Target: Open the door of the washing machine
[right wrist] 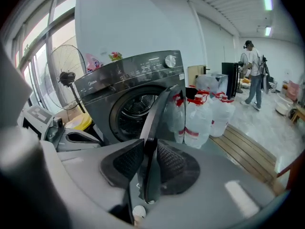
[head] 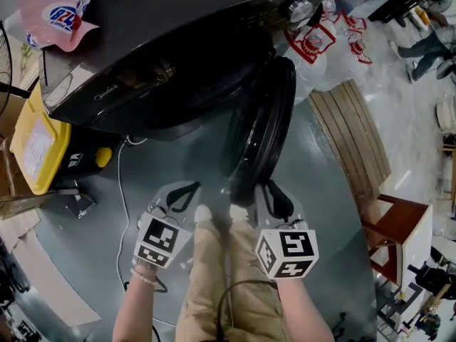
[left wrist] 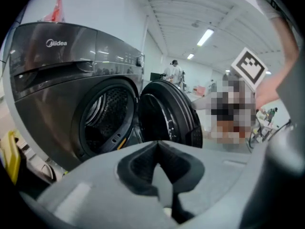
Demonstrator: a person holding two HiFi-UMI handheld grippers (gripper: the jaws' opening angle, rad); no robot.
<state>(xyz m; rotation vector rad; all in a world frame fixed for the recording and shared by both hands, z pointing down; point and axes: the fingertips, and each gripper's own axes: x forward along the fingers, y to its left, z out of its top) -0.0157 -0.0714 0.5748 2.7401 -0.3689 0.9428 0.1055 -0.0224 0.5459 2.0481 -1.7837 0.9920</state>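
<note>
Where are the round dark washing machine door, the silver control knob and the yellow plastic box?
round dark washing machine door (head: 267,120), head view, top edge.
silver control knob (right wrist: 170,61), right gripper view, front face.
yellow plastic box (head: 28,112), head view, lid.

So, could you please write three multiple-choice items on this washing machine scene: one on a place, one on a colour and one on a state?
1. Where does the yellow bin stand relative to the washing machine?
A. on top of it
B. beside it, at the head view's left
C. inside it

2. What colour are the bands on the clear jugs?
A. red
B. blue
C. green

3. How is the door?
A. shut
B. off its hinges, flat on the floor
C. open, its edge between the jaws of the right gripper

Answers:
1 B: the bin sits on the floor at the machine's side.
2 A: each jug carries a red band.
3 C: the door stands swung out and the pads clamp its edge.
</note>
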